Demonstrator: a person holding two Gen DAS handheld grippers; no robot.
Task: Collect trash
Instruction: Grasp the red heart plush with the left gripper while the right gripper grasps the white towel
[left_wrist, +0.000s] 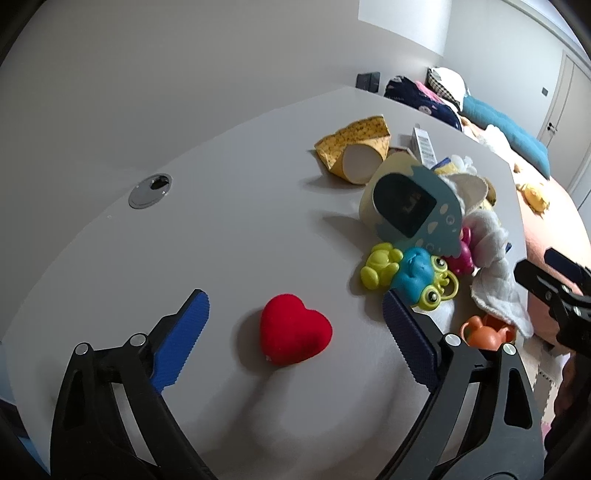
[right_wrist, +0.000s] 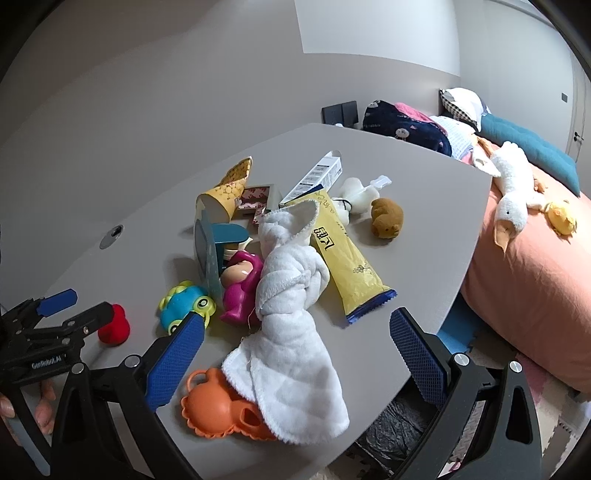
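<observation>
Both the left hand-held gripper (left_wrist: 295, 325) and the right hand-held gripper (right_wrist: 295, 332) are hovering wide open, holding nothing. The yellow wrapper (right_wrist: 345, 254) is lying on the tabletop (left_wrist: 221, 184) ahead of the right one; it is probably light, crinkly and slippery, so pinching its flat crimped end seems best.

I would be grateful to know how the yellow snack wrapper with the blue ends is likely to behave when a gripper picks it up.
The yellow snack wrapper lies flat and creased, so it is probably light and floppy, sagging from wherever it is pinched. Its surface looks glossy, so it may slip between the pads. The white towel overlaps its upper part, so lifting may drag the cloth along.
</observation>
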